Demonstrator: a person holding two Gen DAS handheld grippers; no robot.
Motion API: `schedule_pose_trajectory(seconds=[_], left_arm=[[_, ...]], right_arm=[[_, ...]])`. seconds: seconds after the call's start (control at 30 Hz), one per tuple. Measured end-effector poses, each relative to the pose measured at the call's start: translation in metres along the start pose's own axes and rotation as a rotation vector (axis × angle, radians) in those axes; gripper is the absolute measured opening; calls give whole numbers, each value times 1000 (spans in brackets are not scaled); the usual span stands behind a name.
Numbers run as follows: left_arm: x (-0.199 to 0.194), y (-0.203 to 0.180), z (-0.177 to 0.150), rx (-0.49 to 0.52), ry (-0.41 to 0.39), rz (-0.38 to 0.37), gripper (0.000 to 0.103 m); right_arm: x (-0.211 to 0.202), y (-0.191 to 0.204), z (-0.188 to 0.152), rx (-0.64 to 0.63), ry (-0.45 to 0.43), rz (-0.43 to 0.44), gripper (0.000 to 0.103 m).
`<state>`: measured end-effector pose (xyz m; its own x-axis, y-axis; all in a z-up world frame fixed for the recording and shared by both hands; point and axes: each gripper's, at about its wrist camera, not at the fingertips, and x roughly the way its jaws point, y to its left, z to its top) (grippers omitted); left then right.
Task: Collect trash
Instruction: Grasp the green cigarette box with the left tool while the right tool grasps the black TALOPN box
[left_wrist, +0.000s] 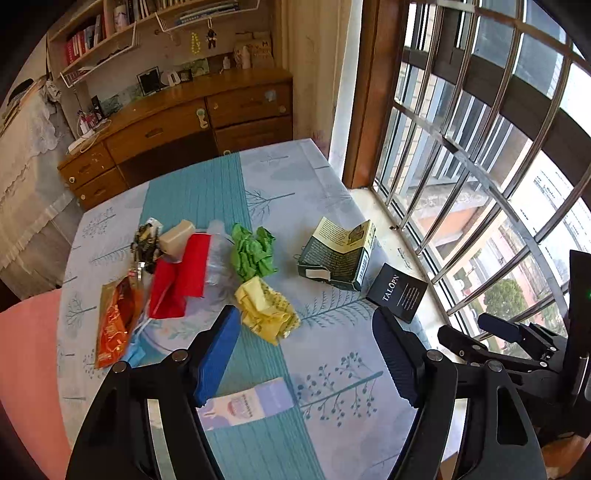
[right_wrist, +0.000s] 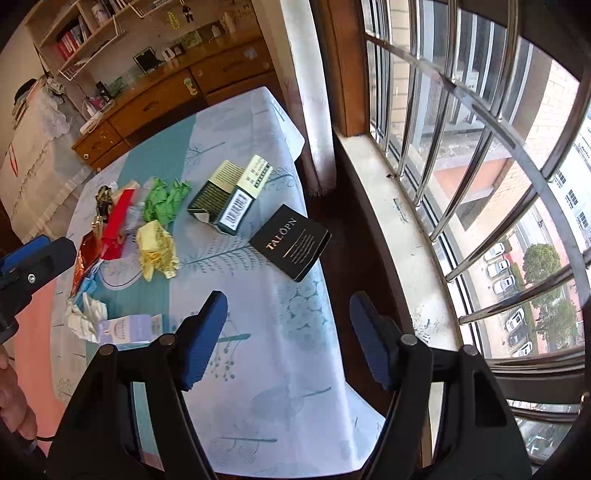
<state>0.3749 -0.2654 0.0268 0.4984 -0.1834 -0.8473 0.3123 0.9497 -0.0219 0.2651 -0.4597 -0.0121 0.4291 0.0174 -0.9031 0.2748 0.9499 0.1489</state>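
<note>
L gripper (left_wrist: 306, 343) hangs over the table (left_wrist: 332, 369) w/ jaws wide apart, nothing btwn the pads, touching nothing. R gripper (right_wrist: 288, 332) same: jaws spread, empty, above the table's window-side edge. Trash sits on the cloth: yellow paper wad (left_wrist: 267, 310), green wad (left_wrist: 253, 253), green box (left_wrist: 338, 254), black TALOPN card (left_wrist: 399, 291) near the edge.

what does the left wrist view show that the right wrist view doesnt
Only the left wrist view shows the beige block at the far end of the trash pile. Only the right wrist view shows the crumpled white paper and parked cars outside. Both show the black TALOPN box, green box, green wad, yellow wad and both open grippers, left and right.
</note>
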Motion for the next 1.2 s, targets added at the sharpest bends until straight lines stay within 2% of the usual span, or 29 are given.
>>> schedule_pose_trajectory(seconds=[0.13,0.3,0.4,0.47,0.5,0.57,0.67,0.87,1.0,1.2], left_arm=[[66,-28,23,13,75,10,76],[117,-43,43,34,119,32,76],[135,-40,51,28,142,37,76],[149,-39,56,16,160,35,76],[153,-35,58,9,167,34,76],[160,-33,59,3,179,35,76],[169,-33,62,5,194,33,76],[182,-48,66,28,214,23,76],[189,-57,65,56,228,41,76],[203,-67,67,83,254,73,76]], right_arm=[[56,-30,24,17,75,40,60],[106,-49,39,73,129,90,57],[127,-50,47,93,154,144,50],[134,-49,52,84,144,182,41],[135,-45,53,68,133,188,38],[133,-36,57,24,109,184,21],[131,-31,64,-15,80,186,10],[121,-36,71,-9,59,202,5],[102,-35,65,3,62,217,4],[96,-38,61,2,71,227,3]])
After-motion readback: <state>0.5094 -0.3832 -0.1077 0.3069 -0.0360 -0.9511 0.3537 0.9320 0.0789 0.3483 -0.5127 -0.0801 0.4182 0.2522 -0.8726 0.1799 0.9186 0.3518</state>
